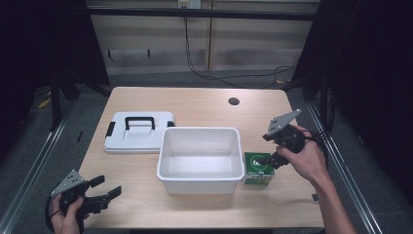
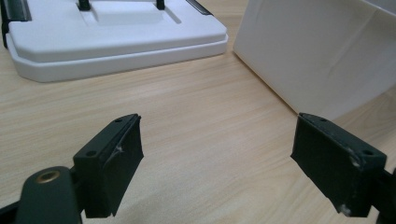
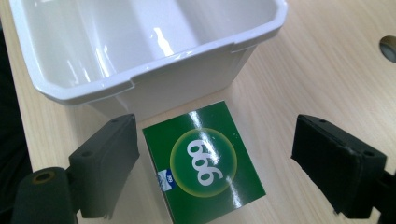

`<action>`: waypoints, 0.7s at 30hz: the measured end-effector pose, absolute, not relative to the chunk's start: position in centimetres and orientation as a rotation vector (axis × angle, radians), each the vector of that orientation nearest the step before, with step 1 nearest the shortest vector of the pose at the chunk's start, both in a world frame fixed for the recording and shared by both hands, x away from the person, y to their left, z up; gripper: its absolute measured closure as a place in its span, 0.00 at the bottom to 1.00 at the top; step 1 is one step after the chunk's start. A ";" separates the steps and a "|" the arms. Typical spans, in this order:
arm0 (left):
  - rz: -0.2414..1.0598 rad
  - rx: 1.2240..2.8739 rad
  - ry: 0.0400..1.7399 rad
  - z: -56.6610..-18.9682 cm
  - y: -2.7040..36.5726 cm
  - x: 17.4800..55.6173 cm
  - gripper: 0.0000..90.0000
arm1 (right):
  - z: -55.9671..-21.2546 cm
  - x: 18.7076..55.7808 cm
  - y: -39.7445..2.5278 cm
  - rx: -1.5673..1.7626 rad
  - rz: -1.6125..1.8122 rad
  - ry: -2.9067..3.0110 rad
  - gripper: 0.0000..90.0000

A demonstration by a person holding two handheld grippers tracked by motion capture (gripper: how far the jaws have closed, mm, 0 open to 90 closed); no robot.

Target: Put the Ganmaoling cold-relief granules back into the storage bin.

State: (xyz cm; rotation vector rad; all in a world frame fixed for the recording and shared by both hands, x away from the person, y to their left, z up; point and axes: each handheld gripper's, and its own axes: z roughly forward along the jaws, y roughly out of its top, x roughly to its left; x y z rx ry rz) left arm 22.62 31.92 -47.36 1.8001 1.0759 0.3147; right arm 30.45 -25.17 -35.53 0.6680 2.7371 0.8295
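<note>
One white bin (image 1: pixel 200 157), one white lid (image 1: pixel 138 131) and one green box (image 1: pixel 258 167) are sitting on one wooden table (image 1: pixel 204 105), the box lying between the right gripper's (image 1: pixel 267 158) jaws.

Left claw (image 2: pixel 217 163) wide open over table (image 2: pixel 187 126); lid (image 2: pixel 116 37), tub (image 2: pixel 317 51) ahead.

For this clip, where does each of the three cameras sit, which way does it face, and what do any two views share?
High view: above the person's side, facing forward and down on the table; forearms, left gripper and right gripper enter below.
Left gripper view: rides the left gripper, low, facing the lid and white bin; open jaws.
Right gripper view: rides the right gripper, looking down on the green box.
Shared: all three show the bin.
</note>
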 end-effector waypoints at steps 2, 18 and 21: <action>0.319 1.801 1.069 -47.3 31.9 22.6 0.18 | -35.5 30.6 -24.8 0.649 0.791 2.769 0.15; 0.318 1.800 1.053 -47.3 31.8 22.6 0.18 | -37.0 31.5 -23.0 0.494 0.469 2.957 0.14; 0.317 1.799 1.052 -47.3 31.9 22.6 0.18 | -37.3 31.5 -22.7 0.444 0.443 2.971 0.10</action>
